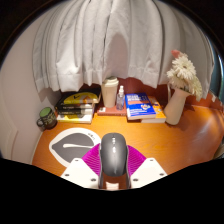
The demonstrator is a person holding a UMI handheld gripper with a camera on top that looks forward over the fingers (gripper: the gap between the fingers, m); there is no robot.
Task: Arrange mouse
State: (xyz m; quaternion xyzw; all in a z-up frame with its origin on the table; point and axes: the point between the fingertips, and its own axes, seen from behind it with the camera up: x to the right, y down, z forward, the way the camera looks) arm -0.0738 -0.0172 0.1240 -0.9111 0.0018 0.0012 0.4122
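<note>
A grey computer mouse (113, 152) sits between my gripper's fingers (112, 165), with a magenta pad (93, 158) pressing on each side of it. It is held above an orange-brown desk (170, 145). A white and grey mouse mat (72, 146) lies on the desk just ahead and to the left of the fingers.
At the back of the desk stand a dark mug (47, 118), a stack of books (78, 104), a beige cup (110, 92), a small bottle (121, 97), a blue book (143, 106) and a vase of flowers (178, 92). White curtains (110, 40) hang behind.
</note>
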